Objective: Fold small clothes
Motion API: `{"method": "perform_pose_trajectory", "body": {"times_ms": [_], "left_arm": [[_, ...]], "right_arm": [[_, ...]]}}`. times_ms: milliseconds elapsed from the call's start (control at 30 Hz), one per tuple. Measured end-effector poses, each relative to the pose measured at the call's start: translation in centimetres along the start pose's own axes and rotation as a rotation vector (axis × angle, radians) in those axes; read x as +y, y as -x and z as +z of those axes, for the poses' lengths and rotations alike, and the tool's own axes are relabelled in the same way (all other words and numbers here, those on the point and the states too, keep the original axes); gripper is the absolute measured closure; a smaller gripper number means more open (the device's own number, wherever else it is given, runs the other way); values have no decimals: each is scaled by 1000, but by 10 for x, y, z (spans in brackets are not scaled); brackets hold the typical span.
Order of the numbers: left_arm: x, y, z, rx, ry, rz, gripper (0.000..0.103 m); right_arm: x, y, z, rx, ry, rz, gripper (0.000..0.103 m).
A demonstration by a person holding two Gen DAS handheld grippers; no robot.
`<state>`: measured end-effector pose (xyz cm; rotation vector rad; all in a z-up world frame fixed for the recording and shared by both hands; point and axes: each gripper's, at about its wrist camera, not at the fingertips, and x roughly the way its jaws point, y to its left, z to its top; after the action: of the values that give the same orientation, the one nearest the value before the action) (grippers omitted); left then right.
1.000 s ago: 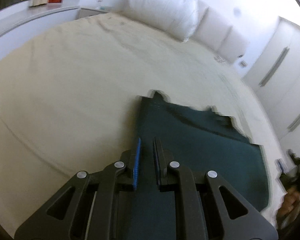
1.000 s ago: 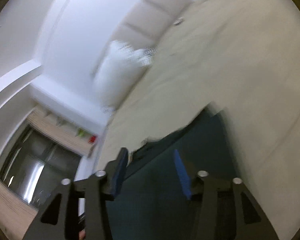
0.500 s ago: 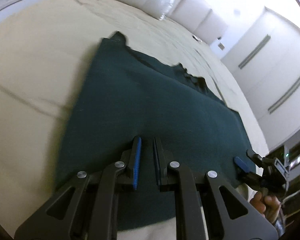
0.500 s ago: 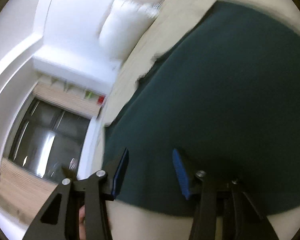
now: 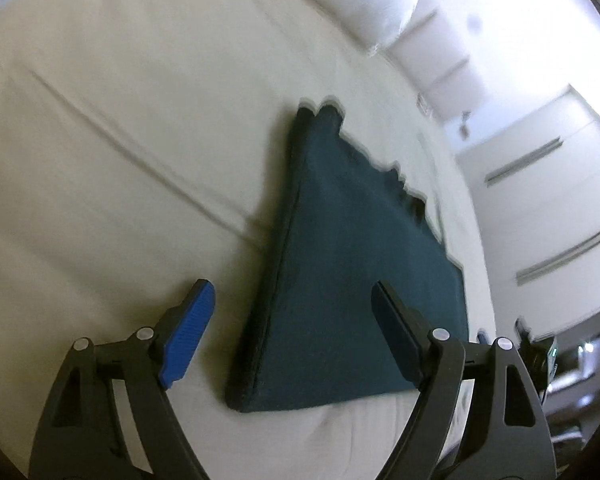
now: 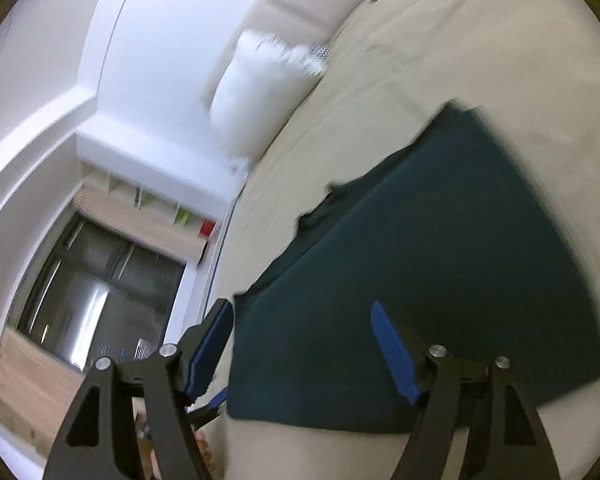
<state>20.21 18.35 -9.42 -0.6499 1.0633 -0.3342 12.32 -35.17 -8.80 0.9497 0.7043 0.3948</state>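
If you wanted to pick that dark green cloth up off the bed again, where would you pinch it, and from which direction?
Probably at a near corner of the dark green cloth, coming in low from the near edge. It lies flat and folded on the bed, so only the stacked edges give something to pinch. The left tool, jaws opening, straddles the left edge, holding nothing.

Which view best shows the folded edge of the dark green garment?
The left wrist view: the dark green garment lies on the bed sheet with its doubled left edge running sharply from near corner to far corner. The right wrist view shows the garment's broad top, blurred, layers visible only along its ragged far-left side.
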Motion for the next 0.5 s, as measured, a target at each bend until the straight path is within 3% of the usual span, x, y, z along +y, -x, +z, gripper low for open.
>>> {"method": "perform_pose_trajectory", "body": {"times_ms": [233, 500], "left_arm": [[11, -18, 21, 97, 71, -97, 27], [17, -31, 23, 230, 82, -146, 62]], "right_arm": [[30, -51, 2, 142, 50, 62, 28], [58, -112, -1, 295, 81, 109, 28]]}}
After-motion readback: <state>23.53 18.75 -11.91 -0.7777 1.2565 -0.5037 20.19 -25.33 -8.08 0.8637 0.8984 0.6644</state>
